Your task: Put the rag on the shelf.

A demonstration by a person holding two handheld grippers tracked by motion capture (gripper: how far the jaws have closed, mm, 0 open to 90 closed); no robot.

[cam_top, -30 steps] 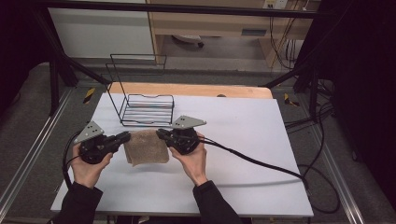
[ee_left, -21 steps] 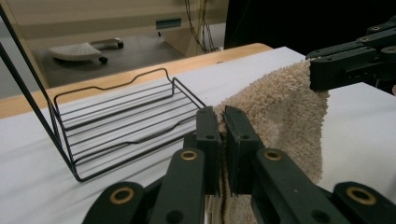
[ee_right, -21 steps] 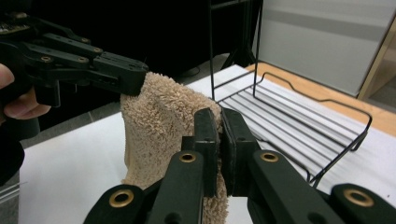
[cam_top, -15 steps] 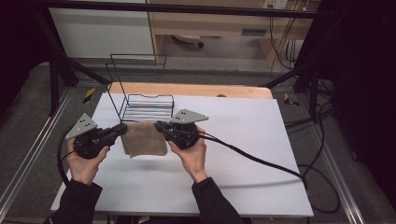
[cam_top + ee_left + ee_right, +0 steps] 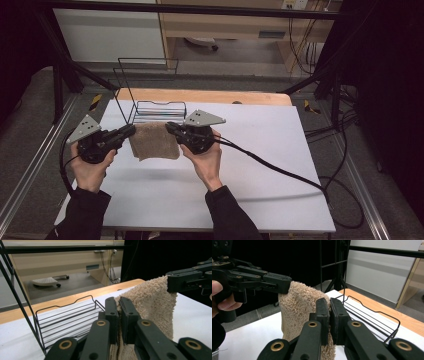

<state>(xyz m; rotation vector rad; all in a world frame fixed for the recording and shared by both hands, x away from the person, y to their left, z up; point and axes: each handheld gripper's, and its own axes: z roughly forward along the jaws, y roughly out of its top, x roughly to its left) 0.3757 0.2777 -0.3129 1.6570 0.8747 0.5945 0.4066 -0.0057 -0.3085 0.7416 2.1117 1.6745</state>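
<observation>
— What is that between the two tools?

— A beige terry-cloth towel (image 5: pixel 155 141). It hangs off the white tabletop (image 5: pixel 260 165), stretched between the two black grippers, its lower edge loose and above the surface.

— Who has which corner?

— The left gripper (image 5: pixel 131 131) has its jaws pressed together on the towel's upper left corner; in the left gripper view the pile is squeezed between the two black pads (image 5: pixel 111 315). The right gripper (image 5: pixel 169 127) is clamped on the upper right corner in the same way, and in the right gripper view its jaws stand closed with the cloth pinched in the slit between them.

— And the rack?

— The black wire basket (image 5: pixel 160 107) stands on the table just behind the towel, toward the wooden strip (image 5: pixel 210 96) at the far edge. The towel is in front of it, not in it, and I cannot tell whether it touches the front wire.

— The hands?

— The person's left hand (image 5: pixel 90 167) and right hand (image 5: pixel 205 157) grip the tool bodies, forearms in dark sleeves, with a thick black cable (image 5: pixel 280 172) trailing off to the right across the table.
</observation>
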